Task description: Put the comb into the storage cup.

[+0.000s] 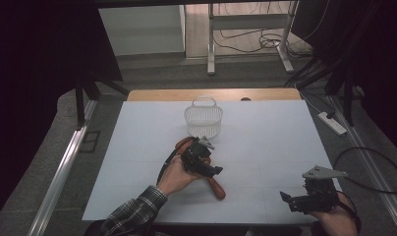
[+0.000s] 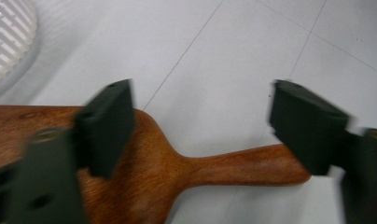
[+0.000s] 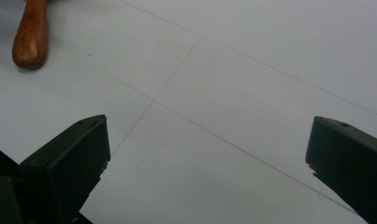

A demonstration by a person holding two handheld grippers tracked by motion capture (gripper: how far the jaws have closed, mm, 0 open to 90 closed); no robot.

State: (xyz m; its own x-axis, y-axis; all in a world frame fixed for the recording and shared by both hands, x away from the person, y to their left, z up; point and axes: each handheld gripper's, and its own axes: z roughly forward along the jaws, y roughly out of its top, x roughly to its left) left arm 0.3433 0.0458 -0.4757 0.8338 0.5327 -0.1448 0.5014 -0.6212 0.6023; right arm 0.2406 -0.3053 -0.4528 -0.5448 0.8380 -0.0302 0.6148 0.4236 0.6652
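Two grippers over a white table (image 1: 265,128). Left gripper (image 1: 217,170), just below centre of the high view, over a wooden brush (image 1: 217,188) lying flat; jaws partly open, astride the brush's neck in the left gripper view (image 2: 200,165), pads not pressing it. White basket (image 1: 203,118) upright above centre, apart from the brush. Right gripper (image 1: 285,196) low at the lower right, jaws wide, nothing between them; brush handle end (image 3: 30,35) in the upper left of the right gripper view.
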